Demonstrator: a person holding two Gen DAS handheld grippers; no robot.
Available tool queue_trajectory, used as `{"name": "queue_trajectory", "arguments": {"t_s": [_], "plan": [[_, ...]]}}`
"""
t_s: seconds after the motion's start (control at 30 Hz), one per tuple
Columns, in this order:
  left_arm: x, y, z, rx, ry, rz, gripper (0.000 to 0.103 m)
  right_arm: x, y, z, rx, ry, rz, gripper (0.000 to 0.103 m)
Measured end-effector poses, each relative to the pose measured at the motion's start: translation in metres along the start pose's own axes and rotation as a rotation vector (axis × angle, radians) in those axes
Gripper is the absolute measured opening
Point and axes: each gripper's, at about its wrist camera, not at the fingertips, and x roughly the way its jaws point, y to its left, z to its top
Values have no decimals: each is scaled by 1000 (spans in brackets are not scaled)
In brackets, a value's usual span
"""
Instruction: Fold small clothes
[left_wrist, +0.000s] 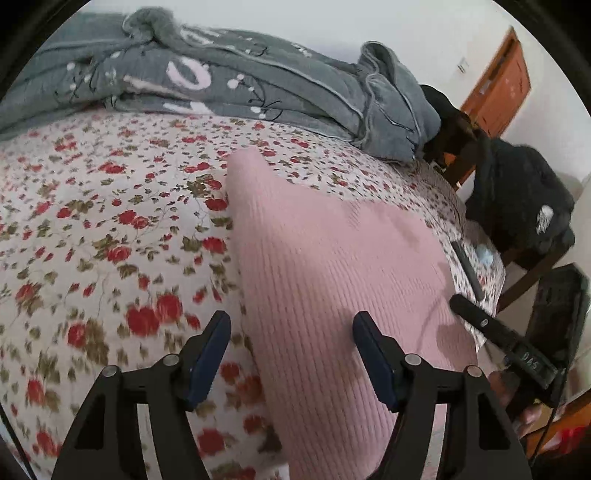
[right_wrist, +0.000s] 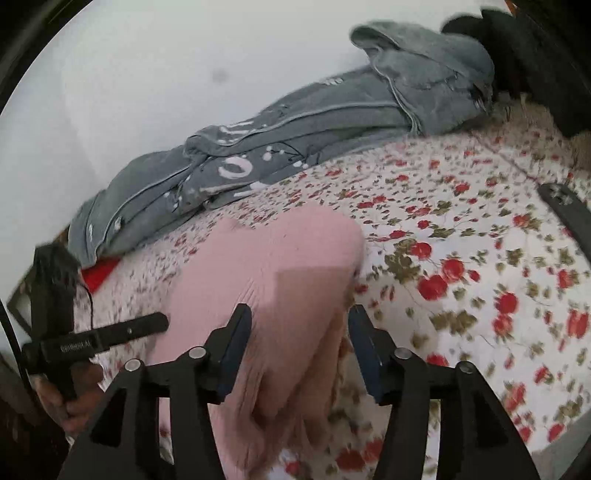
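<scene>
Both grippers gape empty: the pink ribbed garment (left_wrist: 332, 258) runs lengthwise ahead, its edges between the left gripper (left_wrist: 291, 332) and the right gripper (right_wrist: 299, 325)

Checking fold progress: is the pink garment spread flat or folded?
Partly folded, apparently: the pink garment shows a doubled, bunched edge near the right gripper; how many layers, cannot tell.

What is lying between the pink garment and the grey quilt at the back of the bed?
Only bare floral bedsheet lies between the pink garment and the grey quilt; both wrist views show it.
</scene>
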Motion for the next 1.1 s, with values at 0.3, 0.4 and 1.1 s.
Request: {"name": "queue_trajectory", "arguments": {"t_s": [0.3,0.4,1.1], "plan": [[35,3,3,-14,59,-73,58,43,-22,-4,49,120,-68,69],[38,1,6,-6,51,-68,53,47,-20,-3,30,125,-65,72],[-33,-21,30,88,-142,-50,35,25,14,23,78,90,145,23]]}}
